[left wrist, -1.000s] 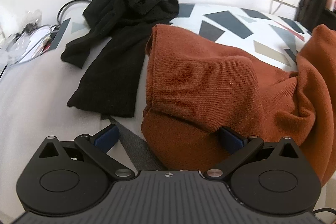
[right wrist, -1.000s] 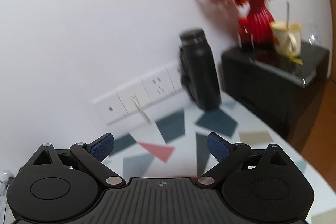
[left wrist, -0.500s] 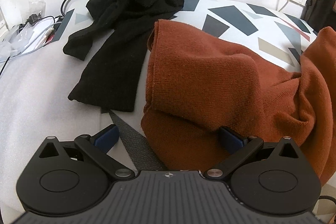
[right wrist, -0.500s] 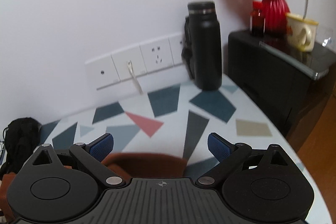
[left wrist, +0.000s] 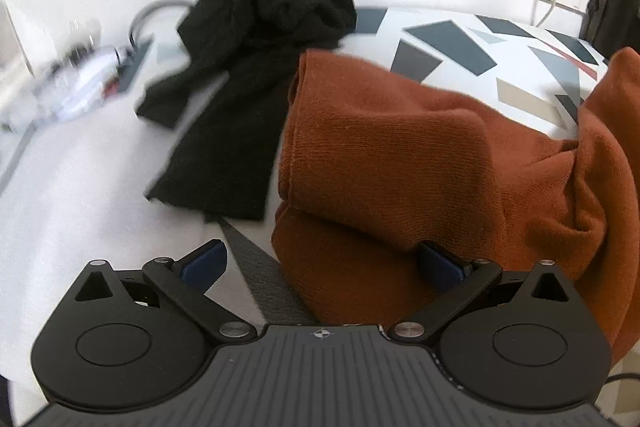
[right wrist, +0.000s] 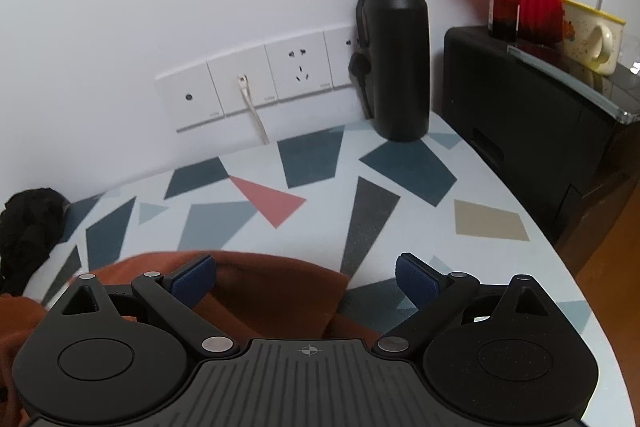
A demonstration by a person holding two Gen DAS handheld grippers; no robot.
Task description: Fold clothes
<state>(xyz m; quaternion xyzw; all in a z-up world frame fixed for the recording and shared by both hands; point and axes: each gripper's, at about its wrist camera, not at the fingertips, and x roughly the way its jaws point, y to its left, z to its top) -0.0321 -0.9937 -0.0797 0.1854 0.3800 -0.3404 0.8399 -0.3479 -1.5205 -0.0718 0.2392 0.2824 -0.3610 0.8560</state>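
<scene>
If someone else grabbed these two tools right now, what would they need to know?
Left hand-held gripper: open, at the near edge of the rust-orange sweater, one finger tucked under a fold.
Right hand-held gripper: open, over the sweater's far edge, holding nothing.
The black garment lies crumpled beside the sweater on the patterned table.
Done: sweater looks partly folded, still lumpy.
Left: probably finish the sweater, then fold the black garment.
</scene>
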